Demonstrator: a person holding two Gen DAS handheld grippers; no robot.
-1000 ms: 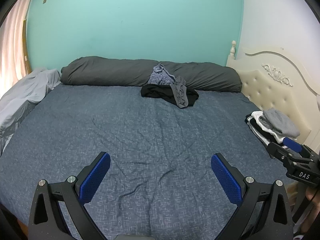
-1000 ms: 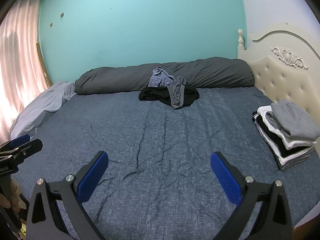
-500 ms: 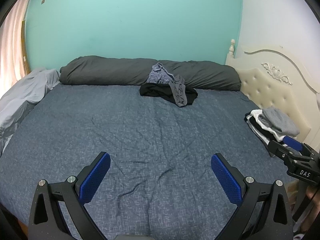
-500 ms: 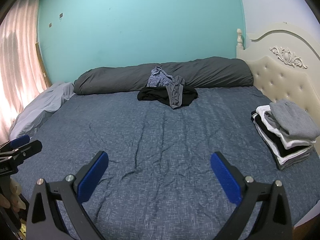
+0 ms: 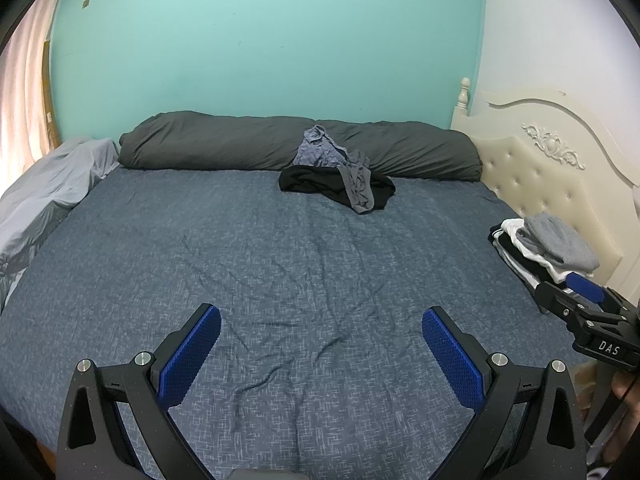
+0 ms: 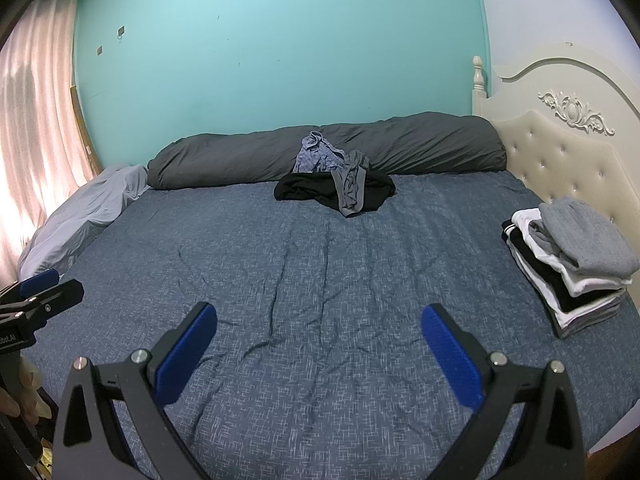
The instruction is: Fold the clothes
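A loose heap of unfolded clothes [image 5: 340,180] [image 6: 334,186], black, grey and blue-patterned, lies at the far side of the bed against a long dark grey bolster [image 5: 224,144] [image 6: 420,148]. A stack of folded clothes [image 5: 548,248] [image 6: 572,268] with a grey piece on top sits at the right edge by the headboard. My left gripper [image 5: 321,344] hovers open over the near part of the bed, nothing between its blue pads. My right gripper [image 6: 319,340] is open too and holds nothing. Both are far from the heap.
The blue-grey bed sheet [image 5: 280,260] [image 6: 320,264] is wrinkled. A cream tufted headboard [image 5: 548,184] [image 6: 568,160] runs along the right. A pale grey blanket [image 5: 48,188] [image 6: 88,208] is bunched at the left edge by pink curtains [image 6: 36,120]. A teal wall stands behind.
Both views have shifted slightly, with the heap and folded stack sitting a little lower and closer in frame. Both grippers stay open and nothing on the bed has moved.
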